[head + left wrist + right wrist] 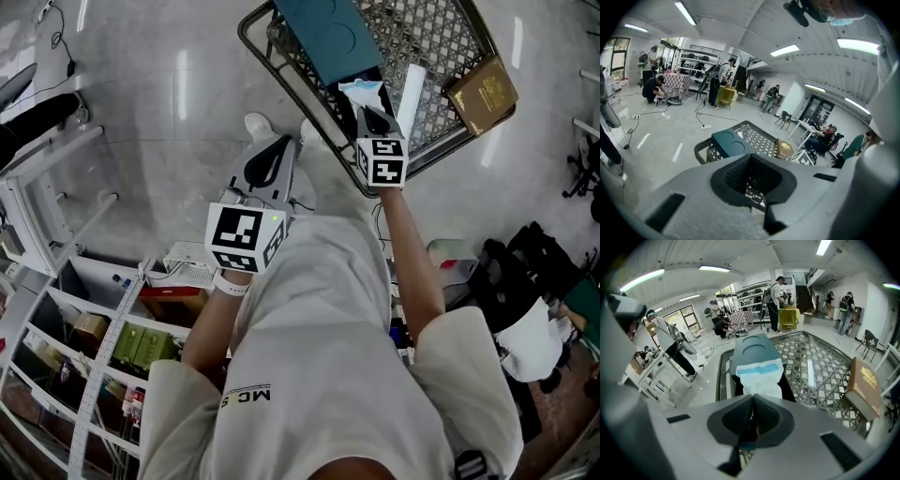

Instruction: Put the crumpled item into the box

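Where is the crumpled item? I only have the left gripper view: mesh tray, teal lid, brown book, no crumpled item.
Observer: The right gripper view shows the crumpled item, white with a blue band, lying in an open black box on the near side of the teal lid.
Operator: Is the right gripper on it?
Observer: The right gripper has its jaws closed, with the item's near edge at their tips; it looks pinched.
Operator: Anything else beside the box?
Observer: In the head view, a white roll lies right of the box on the mesh tray.
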Demonstrator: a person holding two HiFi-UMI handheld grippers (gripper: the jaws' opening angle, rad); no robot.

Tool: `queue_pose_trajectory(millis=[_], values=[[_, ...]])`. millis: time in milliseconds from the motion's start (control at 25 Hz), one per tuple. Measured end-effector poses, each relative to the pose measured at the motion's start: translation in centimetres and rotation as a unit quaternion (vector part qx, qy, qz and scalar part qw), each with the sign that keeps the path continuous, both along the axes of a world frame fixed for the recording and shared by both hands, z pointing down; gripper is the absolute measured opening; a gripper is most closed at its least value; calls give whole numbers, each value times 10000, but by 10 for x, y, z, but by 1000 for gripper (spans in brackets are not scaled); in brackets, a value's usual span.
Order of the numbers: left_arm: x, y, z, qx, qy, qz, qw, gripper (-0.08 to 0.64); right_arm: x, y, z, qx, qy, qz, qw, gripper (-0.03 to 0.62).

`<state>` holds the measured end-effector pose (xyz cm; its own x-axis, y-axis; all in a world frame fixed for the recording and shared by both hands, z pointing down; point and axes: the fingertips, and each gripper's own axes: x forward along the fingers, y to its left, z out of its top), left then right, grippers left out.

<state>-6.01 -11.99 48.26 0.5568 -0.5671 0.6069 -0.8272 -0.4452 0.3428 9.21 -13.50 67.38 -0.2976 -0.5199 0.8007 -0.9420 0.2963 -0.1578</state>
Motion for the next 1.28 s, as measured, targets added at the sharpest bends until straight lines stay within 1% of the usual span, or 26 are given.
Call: queue_pose_trajectory(millis=[200, 360, 520, 640, 760, 1000, 1120, 1280], values=[[6, -1, 5, -47, 49, -48, 10000, 23, 2, 1, 32, -380, 33, -15, 9993, 20], [9, 0, 8, -69, 69, -23, 9999, 23, 4, -4, 46, -635, 96, 96, 9979, 20], [10, 1, 6, -65, 61, -34, 10000, 23, 2, -8, 52, -726, 114, 24, 9973, 23], [9, 2, 6, -54, 33, -31, 10000, 24, 3, -8, 55, -826, 109, 23, 9965, 37], [6, 4, 4, -34, 3, -54, 10000, 25, 3, -8, 53, -790, 110, 13, 9968, 66], [4, 8, -5, 77, -28, -11, 10000, 23, 3, -5, 31, -580, 116, -75, 9982, 78], [4, 9, -13, 168, -35, -35, 9998, 23, 4, -3, 10, -396, 79, -106, 9991, 78], [4, 9, -26, 330, -12, -81, 9994, 24, 5, -3, -28, -20, 55, -188, 9998, 78]])
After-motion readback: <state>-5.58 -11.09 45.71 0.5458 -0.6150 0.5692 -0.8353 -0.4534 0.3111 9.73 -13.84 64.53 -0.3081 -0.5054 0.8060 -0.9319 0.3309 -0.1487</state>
